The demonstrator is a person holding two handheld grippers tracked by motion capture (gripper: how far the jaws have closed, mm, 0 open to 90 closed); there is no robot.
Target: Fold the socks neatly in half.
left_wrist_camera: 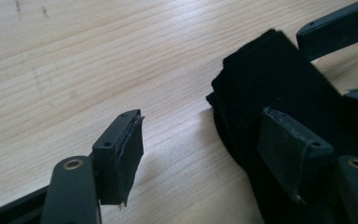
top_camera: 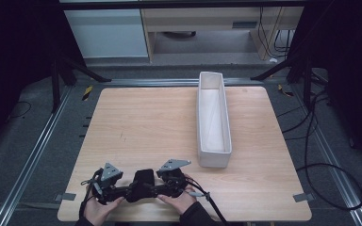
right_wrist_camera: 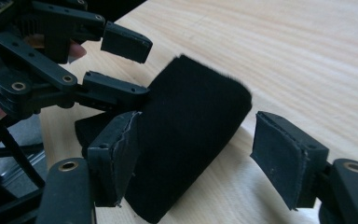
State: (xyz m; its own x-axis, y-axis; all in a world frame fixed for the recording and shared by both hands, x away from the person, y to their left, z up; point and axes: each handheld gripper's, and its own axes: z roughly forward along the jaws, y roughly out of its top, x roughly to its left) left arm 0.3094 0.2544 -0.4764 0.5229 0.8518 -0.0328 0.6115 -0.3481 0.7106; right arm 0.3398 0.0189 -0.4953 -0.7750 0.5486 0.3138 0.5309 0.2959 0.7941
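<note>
Folded black cloth (top_camera: 143, 181) lies at the table's (top_camera: 160, 122) six-o'clock edge between both spread, empty grippers, right gripper (right_wrist_camera: 200, 158) straddling it, left gripper (left_wrist_camera: 205, 158) alongside, white tray (top_camera: 212, 117) toward one o'clock.

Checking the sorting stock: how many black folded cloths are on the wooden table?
1: the black folded cloth lies near the table's front edge, between the two tools. The long white box looks empty.

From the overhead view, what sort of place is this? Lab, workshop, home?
Most likely a lab recording station, not a home. A bare wooden table sits inside a dark metal frame with floor rails, loose cables trail across grey carpet, and the only props are a white tray and a folded black cloth.
</note>
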